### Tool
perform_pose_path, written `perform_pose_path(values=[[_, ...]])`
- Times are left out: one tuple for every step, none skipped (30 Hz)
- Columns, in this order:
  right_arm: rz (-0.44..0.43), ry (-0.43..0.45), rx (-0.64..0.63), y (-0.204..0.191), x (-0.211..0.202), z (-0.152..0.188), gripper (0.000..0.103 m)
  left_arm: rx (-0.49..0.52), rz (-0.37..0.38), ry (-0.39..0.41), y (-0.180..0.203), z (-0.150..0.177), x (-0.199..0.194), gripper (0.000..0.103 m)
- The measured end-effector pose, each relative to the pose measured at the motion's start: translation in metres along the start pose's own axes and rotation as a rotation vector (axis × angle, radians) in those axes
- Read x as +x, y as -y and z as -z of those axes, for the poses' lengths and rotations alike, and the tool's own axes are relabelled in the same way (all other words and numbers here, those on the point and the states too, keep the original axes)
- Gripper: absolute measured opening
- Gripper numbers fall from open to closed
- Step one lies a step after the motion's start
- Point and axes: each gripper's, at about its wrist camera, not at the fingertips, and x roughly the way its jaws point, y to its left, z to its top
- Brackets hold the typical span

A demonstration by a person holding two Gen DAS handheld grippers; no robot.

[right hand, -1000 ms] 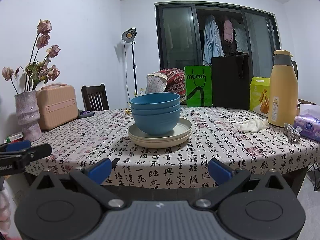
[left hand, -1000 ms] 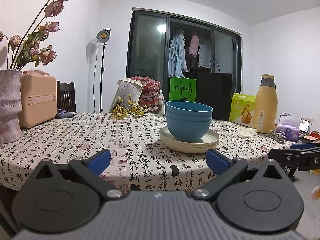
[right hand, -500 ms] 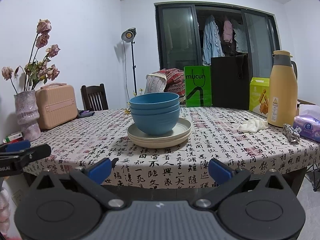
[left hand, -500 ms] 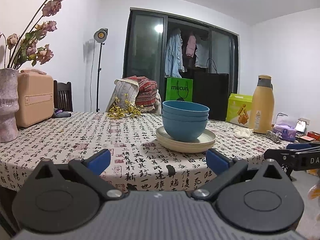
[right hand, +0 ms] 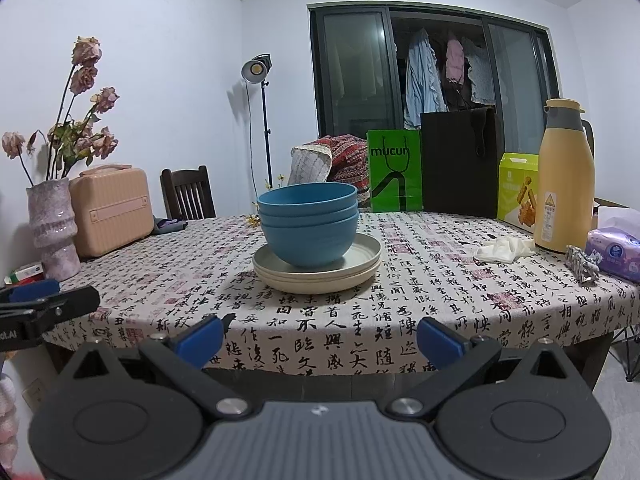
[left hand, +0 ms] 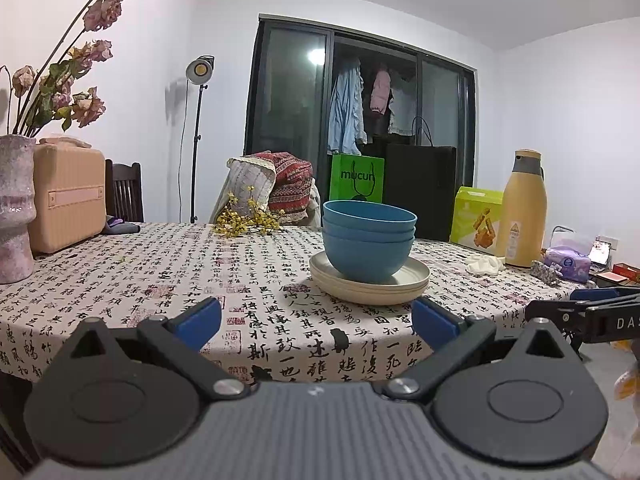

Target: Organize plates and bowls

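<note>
Both tools splayed empty, left tool (left hand: 316, 318) slightly nearer blue bowls (left hand: 368, 240), right tool (right hand: 320, 338) unmoved

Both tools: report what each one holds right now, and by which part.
Nothing is held. The left tool and right tool are both open and empty, short of the blue bowls stacked on the plates.

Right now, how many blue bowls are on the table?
3, nested in one stack: top bowl, middle bowl, bottom bowl, which sits on the cream plates mid-table. A fourth could hide inside the stack; the rims show only three.
</note>
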Motion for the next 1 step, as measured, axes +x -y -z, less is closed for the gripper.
perform_pose_path(values=[[0.0,-0.001,0.0,0.0007,0.0,0.0003,0.103,-0.001,0.0,-0.001,-0.0001,-0.0001,0.0,0.103]])
